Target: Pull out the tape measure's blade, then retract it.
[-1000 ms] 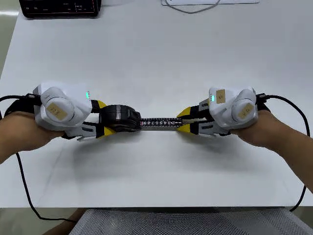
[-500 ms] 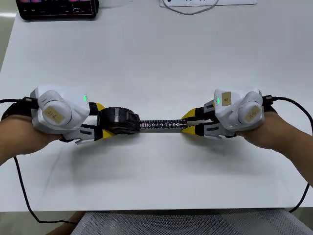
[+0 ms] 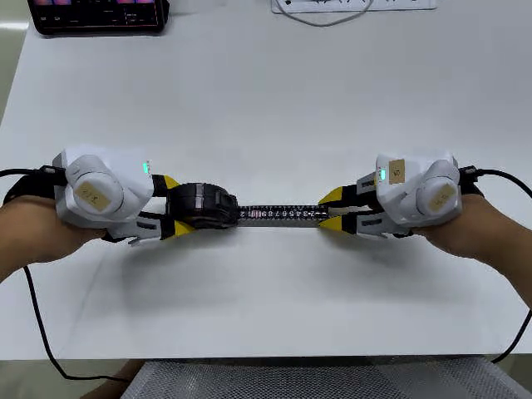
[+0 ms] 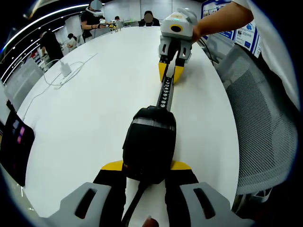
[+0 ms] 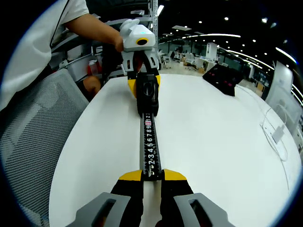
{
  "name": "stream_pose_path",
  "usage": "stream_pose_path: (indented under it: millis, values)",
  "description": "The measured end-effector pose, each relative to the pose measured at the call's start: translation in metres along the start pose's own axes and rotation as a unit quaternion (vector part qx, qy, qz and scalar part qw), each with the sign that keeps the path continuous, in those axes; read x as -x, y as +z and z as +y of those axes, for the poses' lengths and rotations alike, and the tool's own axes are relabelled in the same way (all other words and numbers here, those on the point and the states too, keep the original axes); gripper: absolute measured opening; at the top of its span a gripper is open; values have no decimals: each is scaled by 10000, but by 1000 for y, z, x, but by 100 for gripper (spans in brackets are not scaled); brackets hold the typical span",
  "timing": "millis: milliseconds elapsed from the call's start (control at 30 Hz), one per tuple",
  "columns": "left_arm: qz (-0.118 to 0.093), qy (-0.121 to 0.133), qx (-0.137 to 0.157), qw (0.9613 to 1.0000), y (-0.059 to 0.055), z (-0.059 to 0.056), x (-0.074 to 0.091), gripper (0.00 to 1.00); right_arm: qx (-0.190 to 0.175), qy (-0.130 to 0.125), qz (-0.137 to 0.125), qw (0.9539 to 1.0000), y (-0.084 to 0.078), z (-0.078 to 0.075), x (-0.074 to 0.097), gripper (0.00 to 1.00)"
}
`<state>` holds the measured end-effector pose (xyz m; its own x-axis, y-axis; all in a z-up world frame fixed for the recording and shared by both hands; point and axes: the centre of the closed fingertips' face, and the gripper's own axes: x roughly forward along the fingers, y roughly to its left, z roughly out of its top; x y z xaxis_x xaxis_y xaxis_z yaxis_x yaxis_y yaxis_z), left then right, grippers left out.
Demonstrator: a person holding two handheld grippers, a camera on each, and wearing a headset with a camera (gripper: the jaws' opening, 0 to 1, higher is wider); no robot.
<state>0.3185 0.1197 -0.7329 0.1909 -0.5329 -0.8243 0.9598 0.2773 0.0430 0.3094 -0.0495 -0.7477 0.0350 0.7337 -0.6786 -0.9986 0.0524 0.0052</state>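
Observation:
A black tape measure case (image 3: 202, 204) rests on the white table, and my left gripper (image 3: 176, 204) is shut on it from the left; the case fills the space between its yellow-tipped jaws (image 4: 149, 144). Its black blade (image 3: 283, 214) with white numbers runs right across the table to my right gripper (image 3: 334, 209), which is shut on the blade's end. In the right gripper view the blade (image 5: 151, 146) stretches away to the case (image 5: 147, 94). In the left gripper view the blade (image 4: 165, 94) leads to the right gripper (image 4: 171, 72).
A dark device (image 3: 96, 14) with lit buttons sits at the table's far left edge, and a white cable (image 3: 332, 12) lies at the far edge. Cables trail from both grippers. A mesh chair back (image 3: 316, 378) stands below the near edge. People sit at a far table (image 4: 102, 21).
My right gripper has moved to the right with the blade's end, so more blade is out of the case. The left gripper and case have stayed about where they were.

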Motion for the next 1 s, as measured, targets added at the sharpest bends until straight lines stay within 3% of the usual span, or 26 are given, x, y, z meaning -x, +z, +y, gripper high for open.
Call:
stream_pose_path:
  millis: [1000]
  values:
    - [-4,19,64,10000,0,1,0,26,93,14,218,9997,-19,-7,17,9]
